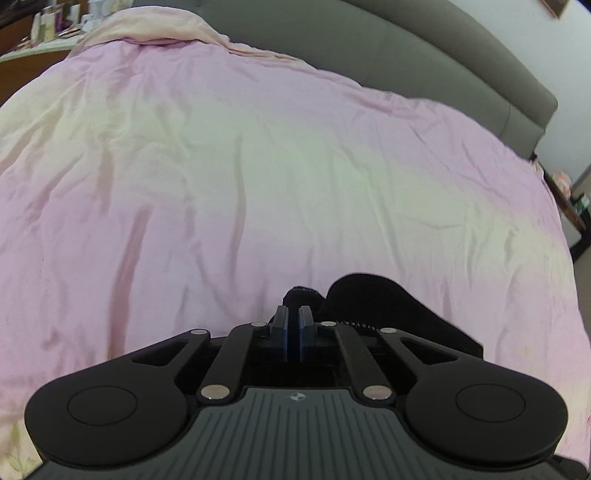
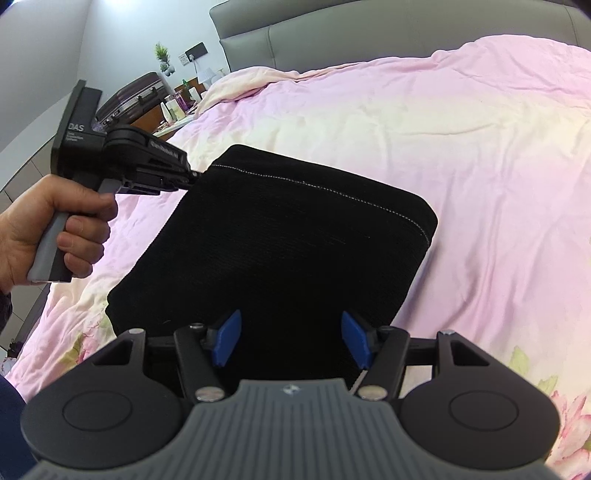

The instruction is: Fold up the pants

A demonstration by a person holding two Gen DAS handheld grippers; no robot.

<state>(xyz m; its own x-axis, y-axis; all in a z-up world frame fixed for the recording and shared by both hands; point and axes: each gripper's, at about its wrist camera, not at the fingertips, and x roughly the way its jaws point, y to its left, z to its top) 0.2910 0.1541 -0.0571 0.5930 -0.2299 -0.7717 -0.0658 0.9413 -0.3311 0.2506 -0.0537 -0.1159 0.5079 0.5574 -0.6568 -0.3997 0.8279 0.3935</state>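
A pair of black ribbed-knit pants [image 2: 273, 236], already folded into a thick rectangular bundle with a pale stitched seam along its far edge, lies on a bed under a wrinkled pink floral duvet [image 2: 480, 155]. The bundle's long axis runs from its near-left corner up to its far-right one — directly ahead of the right hand-held gripper [image 2: 291, 341], whose blue-padded fingers stand wide apart just above the near edge, holding nothing. The left hand-held gripper [image 1: 294, 323], steered by the person's left hand [image 2: 55, 229], meets the bundle's far-left corner; its blue pads are pressed nearly together, apparently pinching a fold of the dark cloth. The right one hovers over the near edge while the left already has hold of the far corner, so any further fold would likely turn on that corner. The fabric looks soft, heavy and slack, the bedding loose beneath it. Behind rise a grey padded headboard [image 2: 369, 33] and a cluttered wooden bedside table [image 2: 173, 110].
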